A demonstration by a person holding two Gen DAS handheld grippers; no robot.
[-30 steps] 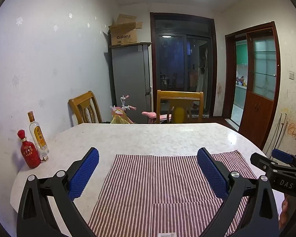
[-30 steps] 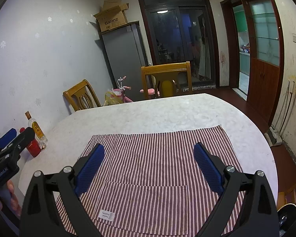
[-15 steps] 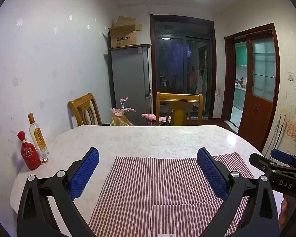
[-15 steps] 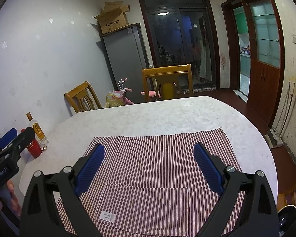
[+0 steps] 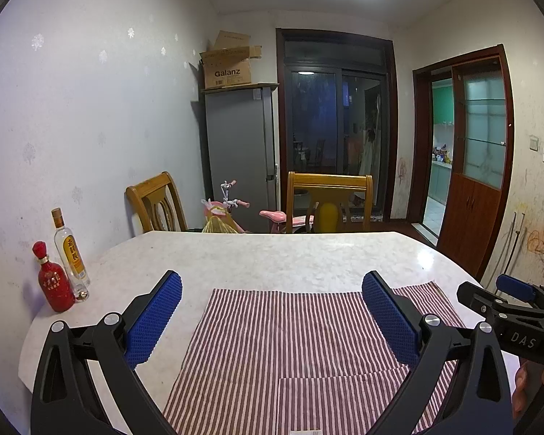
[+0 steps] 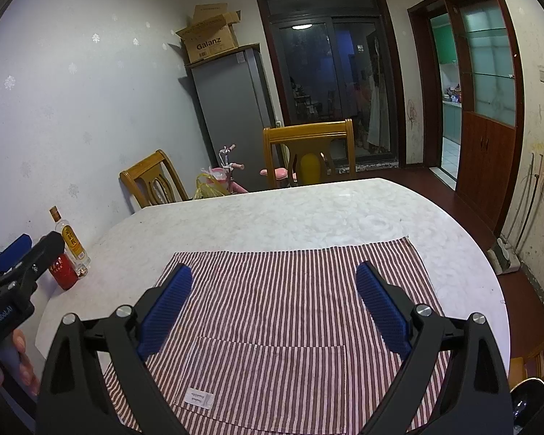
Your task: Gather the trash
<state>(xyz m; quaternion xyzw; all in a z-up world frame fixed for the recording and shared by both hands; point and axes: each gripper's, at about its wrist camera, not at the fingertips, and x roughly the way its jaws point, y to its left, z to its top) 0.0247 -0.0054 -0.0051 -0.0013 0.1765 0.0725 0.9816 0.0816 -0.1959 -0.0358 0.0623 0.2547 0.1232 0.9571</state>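
We've got both grippers, left (image 5: 272, 320) and right (image 6: 273, 306), spread wide and empty over the red-and-white striped cloth (image 6: 290, 311) on the pale marble-look table (image 6: 290, 214). No trash or bin visible; collection looks unstarted. Only a red bottle (image 5: 54, 281) and a clear glass bottle (image 5: 70, 252) at the table's left edge.

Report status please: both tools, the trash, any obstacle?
Left tool open, empty. Right tool open, empty. No trash visible on table; only striped cloth, two bottles at left edge.

The striped cloth (image 5: 272, 344) ran off the bottom edge; its small label (image 6: 198, 397) was too tiny to read.
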